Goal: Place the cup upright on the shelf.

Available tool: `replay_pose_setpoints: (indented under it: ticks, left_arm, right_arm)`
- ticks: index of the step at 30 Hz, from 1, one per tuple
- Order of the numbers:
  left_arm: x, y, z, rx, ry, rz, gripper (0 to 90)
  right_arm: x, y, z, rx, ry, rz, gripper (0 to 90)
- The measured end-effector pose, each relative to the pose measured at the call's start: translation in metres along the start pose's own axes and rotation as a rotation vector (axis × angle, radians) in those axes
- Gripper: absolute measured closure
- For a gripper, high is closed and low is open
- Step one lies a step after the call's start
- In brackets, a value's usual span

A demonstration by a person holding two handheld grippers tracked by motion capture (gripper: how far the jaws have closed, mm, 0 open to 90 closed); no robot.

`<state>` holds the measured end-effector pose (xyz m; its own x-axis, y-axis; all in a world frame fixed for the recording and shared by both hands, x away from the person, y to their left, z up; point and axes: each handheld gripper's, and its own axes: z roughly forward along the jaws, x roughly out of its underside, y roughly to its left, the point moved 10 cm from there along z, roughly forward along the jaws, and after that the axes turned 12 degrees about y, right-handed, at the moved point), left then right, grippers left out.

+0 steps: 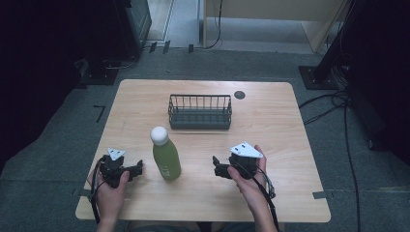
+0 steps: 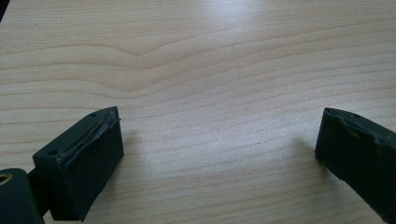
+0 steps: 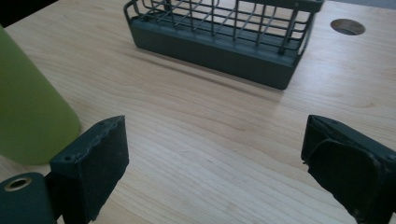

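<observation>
Upright green bottle (image 1: 166, 157) with white cap, mid-table, near the front edge.

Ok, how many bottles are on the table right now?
1. The green bottle stands upright near the table's middle, between the two grippers and in front of the wire basket, whose inside looks empty.

The counter (image 1: 270, 125) filled the middle of the frame. A basket (image 1: 199, 112) sat on it at upper centre, with a round hole (image 1: 240, 94) in the counter just to its upper right. A bottle (image 1: 165, 153) stood upright below and left of the basket. The left gripper (image 1: 137, 168) lay at lower left of the bottle, the right gripper (image 1: 217, 166) at its lower right, both near it, touching nothing.
</observation>
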<state>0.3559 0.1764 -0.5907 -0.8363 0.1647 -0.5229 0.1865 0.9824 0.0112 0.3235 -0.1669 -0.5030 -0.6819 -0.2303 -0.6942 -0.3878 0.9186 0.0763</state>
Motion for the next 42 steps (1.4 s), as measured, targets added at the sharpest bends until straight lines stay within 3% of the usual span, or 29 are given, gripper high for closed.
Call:
replay_pose_setpoints:
  ticks: [24, 42]
  left_arm:
    - [0.000, 0.000, 0.000, 0.000, 0.000, 0.000, 1.6]
    - [0.000, 0.000, 0.000, 0.000, -0.001, -0.002, 1.6]
  right_arm:
    - [-0.006, 0.064, 0.016, -0.125, 0.007, -0.061, 7.3]
    - [-0.012, 0.094, 0.022, -0.189, 0.003, -0.089, 8.7]
